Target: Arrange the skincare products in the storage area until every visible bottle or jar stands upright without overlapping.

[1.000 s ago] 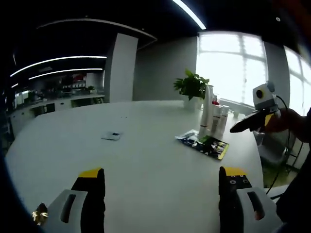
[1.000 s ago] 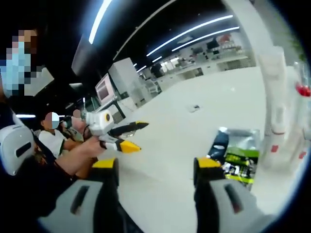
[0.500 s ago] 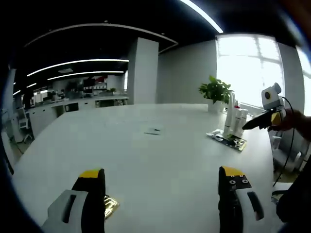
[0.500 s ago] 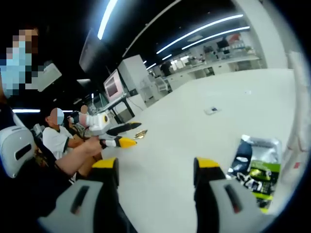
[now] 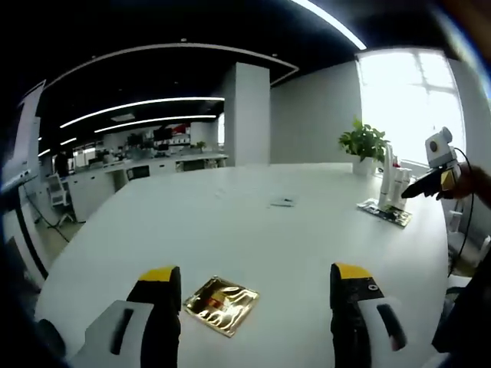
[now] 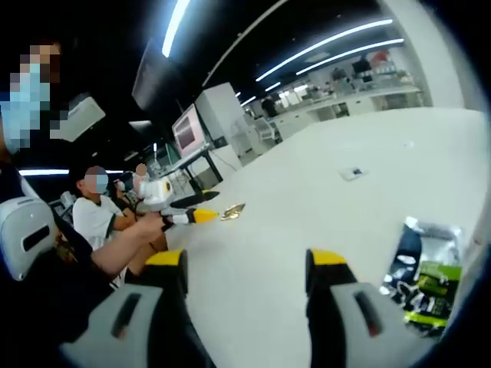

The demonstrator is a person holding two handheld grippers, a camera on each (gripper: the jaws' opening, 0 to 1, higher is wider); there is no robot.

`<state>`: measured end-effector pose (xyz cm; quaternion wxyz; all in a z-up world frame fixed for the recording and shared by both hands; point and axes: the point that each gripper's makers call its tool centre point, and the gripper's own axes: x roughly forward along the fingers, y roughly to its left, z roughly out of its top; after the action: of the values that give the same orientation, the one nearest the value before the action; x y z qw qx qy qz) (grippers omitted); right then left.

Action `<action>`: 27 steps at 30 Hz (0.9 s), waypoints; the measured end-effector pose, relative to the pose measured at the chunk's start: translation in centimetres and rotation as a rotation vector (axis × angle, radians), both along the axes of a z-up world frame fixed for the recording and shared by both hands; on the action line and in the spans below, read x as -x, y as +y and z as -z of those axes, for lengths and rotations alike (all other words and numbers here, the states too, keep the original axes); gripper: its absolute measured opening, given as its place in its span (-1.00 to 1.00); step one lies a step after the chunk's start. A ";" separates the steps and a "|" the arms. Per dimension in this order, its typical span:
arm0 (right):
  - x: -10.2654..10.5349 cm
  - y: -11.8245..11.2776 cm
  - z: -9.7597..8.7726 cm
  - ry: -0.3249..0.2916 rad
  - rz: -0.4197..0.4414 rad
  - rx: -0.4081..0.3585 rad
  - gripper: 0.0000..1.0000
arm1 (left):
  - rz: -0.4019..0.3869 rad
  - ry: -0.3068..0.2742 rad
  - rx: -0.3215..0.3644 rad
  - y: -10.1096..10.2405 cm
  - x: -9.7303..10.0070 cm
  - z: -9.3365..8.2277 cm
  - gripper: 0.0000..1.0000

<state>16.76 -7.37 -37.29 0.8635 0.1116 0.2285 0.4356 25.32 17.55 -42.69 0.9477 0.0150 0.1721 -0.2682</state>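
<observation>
The gold sachet [image 5: 222, 304] lies flat on the table [image 5: 253, 230] just ahead, between the open left gripper [image 5: 252, 295] jaws. The right gripper [image 6: 244, 268], also open, is far off near the bottles [image 5: 391, 184].

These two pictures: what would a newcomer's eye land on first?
Probably the shiny gold sachet lying flat on the big white table, just ahead of the open left gripper. Next, the white bottles standing far off by a potted plant, near the right gripper.
</observation>
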 end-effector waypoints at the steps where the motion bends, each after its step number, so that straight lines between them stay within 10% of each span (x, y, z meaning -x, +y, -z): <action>1: 0.0 0.2 0.0 0.001 -0.003 -0.003 0.25 | 0.000 0.007 -0.003 0.2 0.0 0.3 0.54; 16: -0.1 0.6 0.4 0.012 -0.004 -0.020 0.25 | 0.023 0.005 -0.028 2.5 -0.5 1.2 -0.38; 27: -0.4 0.4 0.9 0.024 0.006 -0.027 0.25 | 0.031 0.040 -0.073 3.1 -1.0 2.5 -0.62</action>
<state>17.11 -7.00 -38.22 0.8606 0.1289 0.2325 0.4345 26.29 20.68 -45.16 0.9386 0.0471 0.2005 -0.2766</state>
